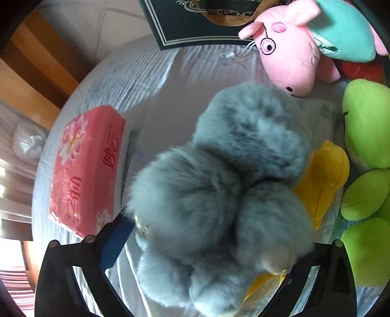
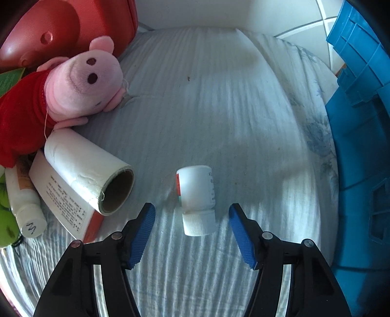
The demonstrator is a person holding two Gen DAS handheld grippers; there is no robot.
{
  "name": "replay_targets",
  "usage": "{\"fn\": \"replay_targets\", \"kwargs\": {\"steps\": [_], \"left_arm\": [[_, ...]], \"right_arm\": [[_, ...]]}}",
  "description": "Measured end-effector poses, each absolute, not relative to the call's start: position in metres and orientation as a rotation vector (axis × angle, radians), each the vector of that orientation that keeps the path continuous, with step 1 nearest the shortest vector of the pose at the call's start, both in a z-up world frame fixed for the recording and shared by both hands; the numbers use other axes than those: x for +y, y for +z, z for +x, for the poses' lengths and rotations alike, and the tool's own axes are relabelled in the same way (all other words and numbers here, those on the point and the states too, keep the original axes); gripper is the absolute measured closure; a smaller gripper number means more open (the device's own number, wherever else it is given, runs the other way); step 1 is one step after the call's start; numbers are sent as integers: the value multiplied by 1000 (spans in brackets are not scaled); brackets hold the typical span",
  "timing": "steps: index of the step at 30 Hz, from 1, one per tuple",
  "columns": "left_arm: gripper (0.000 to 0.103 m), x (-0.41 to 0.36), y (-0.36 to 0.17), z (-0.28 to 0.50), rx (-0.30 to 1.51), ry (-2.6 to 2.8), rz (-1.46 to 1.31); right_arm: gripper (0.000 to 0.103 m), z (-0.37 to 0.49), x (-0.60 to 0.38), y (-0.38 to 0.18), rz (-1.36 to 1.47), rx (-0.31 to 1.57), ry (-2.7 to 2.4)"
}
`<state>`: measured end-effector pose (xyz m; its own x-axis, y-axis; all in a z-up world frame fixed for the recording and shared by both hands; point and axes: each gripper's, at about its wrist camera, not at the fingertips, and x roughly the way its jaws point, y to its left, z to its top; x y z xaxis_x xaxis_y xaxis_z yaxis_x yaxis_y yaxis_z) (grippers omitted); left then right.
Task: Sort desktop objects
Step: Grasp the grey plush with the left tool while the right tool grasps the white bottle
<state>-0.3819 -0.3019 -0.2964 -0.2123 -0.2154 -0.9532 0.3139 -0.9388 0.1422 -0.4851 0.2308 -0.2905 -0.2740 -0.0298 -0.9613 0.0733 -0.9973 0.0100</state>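
While your right gripper (image 2: pixel 192 232) hangs with jaws spread around the white pill bottle (image 2: pixel 196 195), centre it at twelve o'clock, then squeeze its body; the left jaws stand wide around the grey fluffy toy (image 1: pixel 219 190).

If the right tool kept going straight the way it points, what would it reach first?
Most likely the small white bottle, lying on its side on the cloth with its ribbed cap toward the right tool. It lies between the open fingers, untouched; depth is uncertain.

A pale ribbed cloth (image 2: pixel 219 109) covers the table; wooden furniture (image 1: pixel 31 73) stands beyond its edge, a white tiled wall (image 2: pixel 304 17) behind
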Motion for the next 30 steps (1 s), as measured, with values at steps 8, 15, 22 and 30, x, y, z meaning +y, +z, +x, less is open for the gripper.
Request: {"fn": "replay_targets", "kwargs": {"steps": [8, 15, 22, 30], "left_arm": [[54, -296, -278, -379, 99, -2310, 1652], [63, -284, -272, -378, 125, -2303, 1660], [63, -259, -225, -333, 97, -2412, 1471], [69, -228, -167, -254, 143, -2541, 1239]], "right_arm": [[40, -489, 235, -287, 1846, 48, -2465], [76, -487, 228, -291, 1831, 83, -2456], [76, -455, 233, -261, 1727, 29, -2525], [76, -362, 209, -195, 1485, 11, -2578]]}}
